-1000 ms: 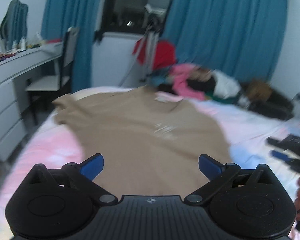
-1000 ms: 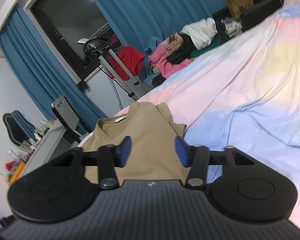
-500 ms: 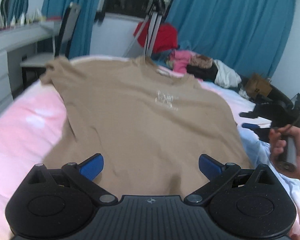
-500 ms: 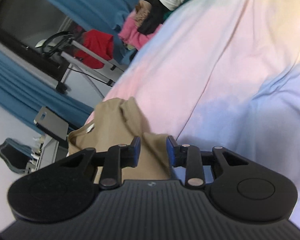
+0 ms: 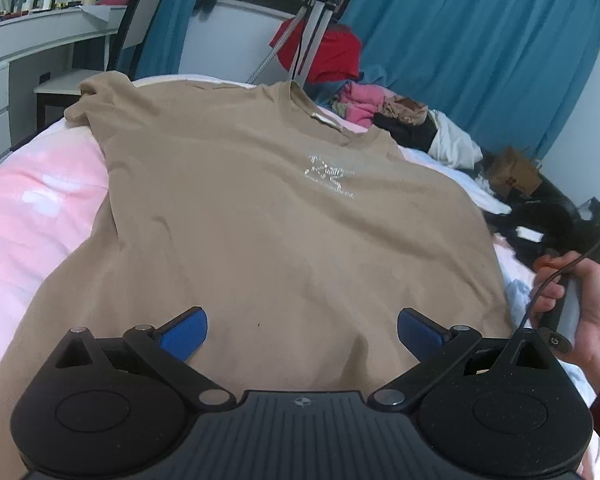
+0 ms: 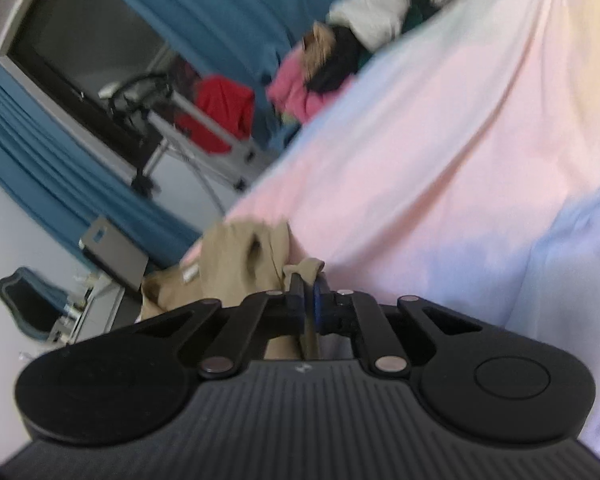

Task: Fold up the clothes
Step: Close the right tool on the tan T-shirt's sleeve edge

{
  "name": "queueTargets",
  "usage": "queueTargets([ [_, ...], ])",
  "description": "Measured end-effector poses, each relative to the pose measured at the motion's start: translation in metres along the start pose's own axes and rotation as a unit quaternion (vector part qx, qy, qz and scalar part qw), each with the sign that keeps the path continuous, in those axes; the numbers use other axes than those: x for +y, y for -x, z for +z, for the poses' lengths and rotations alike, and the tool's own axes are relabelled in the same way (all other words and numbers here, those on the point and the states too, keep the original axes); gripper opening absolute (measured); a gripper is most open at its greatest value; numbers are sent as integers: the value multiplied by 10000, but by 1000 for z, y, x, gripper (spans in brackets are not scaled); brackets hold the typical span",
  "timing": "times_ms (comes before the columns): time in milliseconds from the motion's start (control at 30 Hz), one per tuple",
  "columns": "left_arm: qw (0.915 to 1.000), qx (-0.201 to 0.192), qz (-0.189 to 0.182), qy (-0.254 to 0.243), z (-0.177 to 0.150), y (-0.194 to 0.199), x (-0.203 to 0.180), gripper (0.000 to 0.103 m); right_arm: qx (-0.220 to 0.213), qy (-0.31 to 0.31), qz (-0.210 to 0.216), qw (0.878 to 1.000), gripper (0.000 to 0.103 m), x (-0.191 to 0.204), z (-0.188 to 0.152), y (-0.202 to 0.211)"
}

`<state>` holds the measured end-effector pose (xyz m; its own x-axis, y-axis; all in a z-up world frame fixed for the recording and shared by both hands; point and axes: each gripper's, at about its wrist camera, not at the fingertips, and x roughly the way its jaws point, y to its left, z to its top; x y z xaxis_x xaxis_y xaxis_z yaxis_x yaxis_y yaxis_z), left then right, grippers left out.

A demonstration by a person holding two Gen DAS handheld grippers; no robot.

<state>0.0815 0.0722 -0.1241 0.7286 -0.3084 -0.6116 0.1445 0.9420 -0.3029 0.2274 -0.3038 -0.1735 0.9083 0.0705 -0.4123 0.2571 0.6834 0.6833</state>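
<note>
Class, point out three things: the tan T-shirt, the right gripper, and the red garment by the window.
tan T-shirt (image 5: pixel 284 232), left wrist view, chest below print.
right gripper (image 6: pixel 309 292), right wrist view, between shut fingertips.
red garment (image 5: pixel 332 56), left wrist view, its middle.

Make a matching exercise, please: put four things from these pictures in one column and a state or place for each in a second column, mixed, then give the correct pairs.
Things
1. tan cotton T-shirt
2. left gripper
3. right gripper
4. red garment

States or places
A. jaws wide apart, nothing between the pads
B. hanging on the metal stand by the blue curtains
C. spread flat, front up, on the pastel bedsheet
D. shut on a pinch of tan fabric

Pairs: 1-C, 2-A, 3-D, 4-B
</note>
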Motion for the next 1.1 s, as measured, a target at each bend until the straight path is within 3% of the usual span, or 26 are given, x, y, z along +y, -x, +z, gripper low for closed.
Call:
queueTargets([
  [133, 10000, -57, 42, -39, 0, 3, -3, 102, -570, 468, -211, 9971, 6, 7, 11, 24],
  [267, 9999, -26, 99, -23, -2, 2, -4, 102, -836, 473, -339, 9948, 6, 0, 18, 35],
  [467, 9993, 124, 274, -229, -6, -3, -6, 102, -815, 773, -238, 9934, 6, 6, 17, 41],
  [567, 9988, 203, 319, -295, -8, -7, -6, 102, -557, 864, -188, 9945, 6, 9, 13, 38],
  [700, 9990, 248, 295, -215, -8, -8, -3, 102, 337, 1209, 212, 9919, 6, 17, -2, 30],
  [867, 9992, 241, 316, -100, -7, -7, 0, 102, 1189, 2679, 524, 9547, 7, 57, -52, 18],
  [1100, 9991, 241, 335, -52, -6, -7, 1, 102, 1796, 3402, 401, 9222, 12, 77, -99, -17],
])
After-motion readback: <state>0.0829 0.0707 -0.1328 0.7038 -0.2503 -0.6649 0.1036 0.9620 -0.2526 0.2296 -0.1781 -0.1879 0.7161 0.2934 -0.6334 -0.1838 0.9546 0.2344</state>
